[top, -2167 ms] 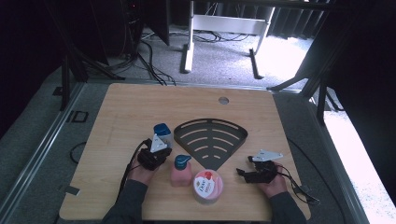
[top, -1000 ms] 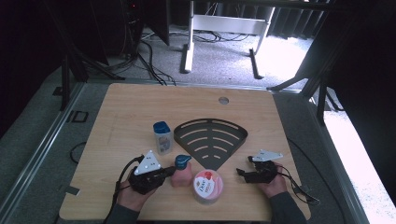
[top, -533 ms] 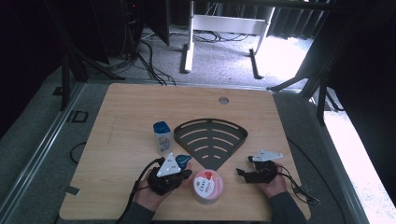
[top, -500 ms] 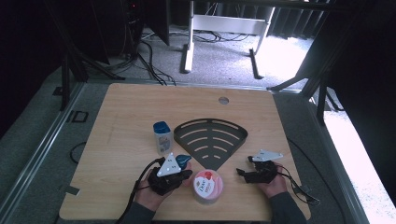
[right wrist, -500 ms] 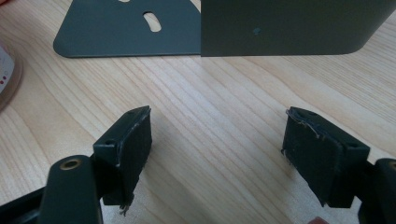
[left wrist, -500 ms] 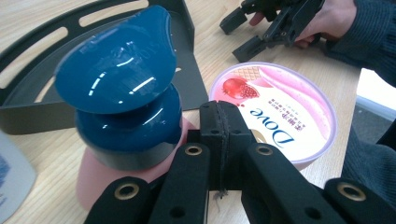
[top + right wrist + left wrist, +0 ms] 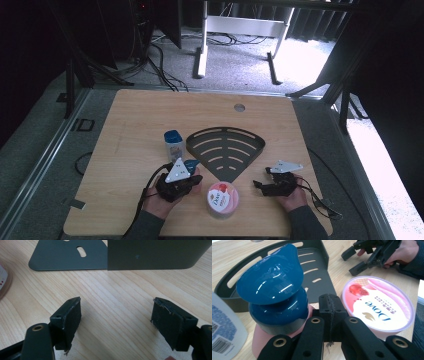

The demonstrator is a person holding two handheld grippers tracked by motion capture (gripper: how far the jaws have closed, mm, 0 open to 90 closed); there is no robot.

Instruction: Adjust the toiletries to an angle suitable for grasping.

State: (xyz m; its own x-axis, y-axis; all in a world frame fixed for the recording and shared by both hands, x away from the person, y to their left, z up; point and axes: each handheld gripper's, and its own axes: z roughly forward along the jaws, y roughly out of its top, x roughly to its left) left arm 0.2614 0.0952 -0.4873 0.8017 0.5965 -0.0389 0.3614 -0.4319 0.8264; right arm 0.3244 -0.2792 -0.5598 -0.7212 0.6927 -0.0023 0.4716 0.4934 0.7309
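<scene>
A pink bottle with a glossy blue cap [image 7: 272,290] stands near the table's front, its cap [image 7: 191,164] poking out beyond my left gripper. The left gripper [image 7: 329,305] [image 7: 189,176] is shut, pads together with nothing between them, just beside the bottle's shoulder. I cannot tell whether it touches the bottle. A pink Dove tub [image 7: 378,306] [image 7: 222,199] sits to its right. The dark slotted corner rack [image 7: 225,147] lies flat behind both. My right gripper [image 7: 117,312] [image 7: 262,179] rests open over bare wood near the rack's corner [image 7: 75,255].
A white bottle with a blue cap [image 7: 172,145] stands at the rack's left edge, and its label [image 7: 222,325] shows close by. A round hole [image 7: 239,107] is at the table's far side. The wooden table top [image 7: 125,130] drops off just behind both hands.
The left gripper drew back from the white bottle toward the front edge, then slid right up to the pink bottle. The white bottle stays by the rack. The right hand kept still.
</scene>
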